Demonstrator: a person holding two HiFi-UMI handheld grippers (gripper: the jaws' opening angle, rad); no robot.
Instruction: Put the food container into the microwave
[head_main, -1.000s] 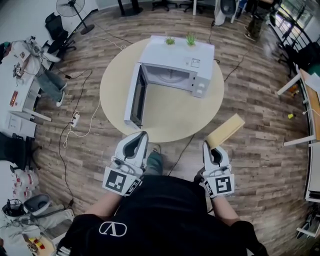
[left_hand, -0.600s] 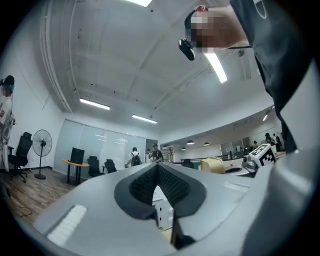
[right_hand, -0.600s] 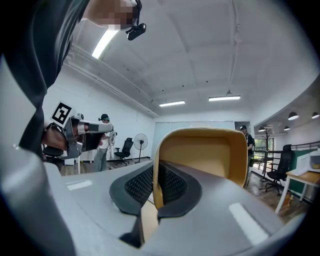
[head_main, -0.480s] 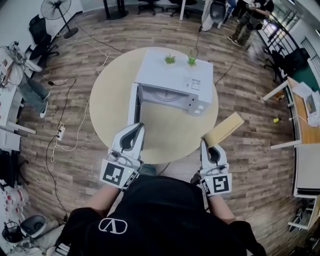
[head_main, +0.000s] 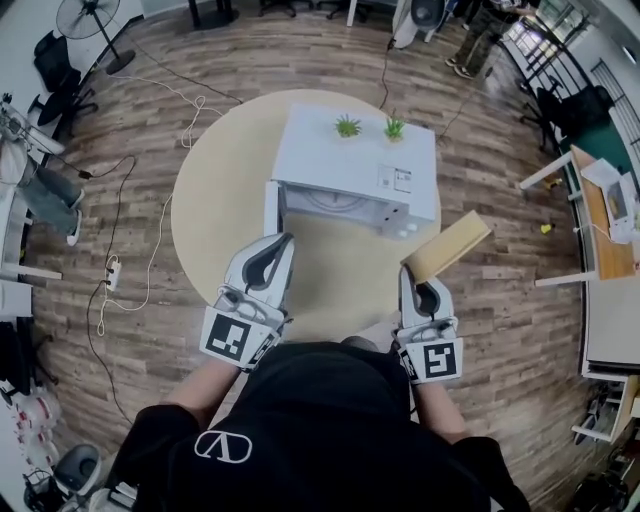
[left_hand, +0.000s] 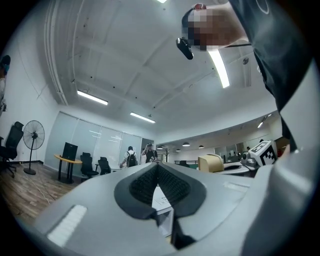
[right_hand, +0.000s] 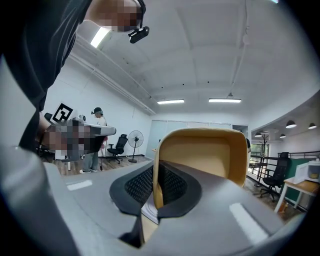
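Observation:
A white microwave (head_main: 355, 165) stands on the round table (head_main: 210, 170), its door (head_main: 272, 208) swung open toward me on the left. My right gripper (head_main: 416, 290) is shut on the edge of a tan food container (head_main: 447, 247), held up to the right of the table's near rim. In the right gripper view the container (right_hand: 205, 152) stands upright with its wall pinched between the pads. My left gripper (head_main: 274, 252) hovers over the table's near edge beside the open door; its jaws are shut on nothing. In the left gripper view the pads (left_hand: 150, 185) meet.
Two small green plants (head_main: 347, 126) sit on the microwave's top. Cables trail over the wooden floor at left. A fan (head_main: 80, 17) and chairs stand at far left. Desks (head_main: 605, 215) line the right side. People stand at the back.
I have moved closer to the table, so the microwave now sits nearer below me. Both grippers have advanced toward it, the container still in the right one.

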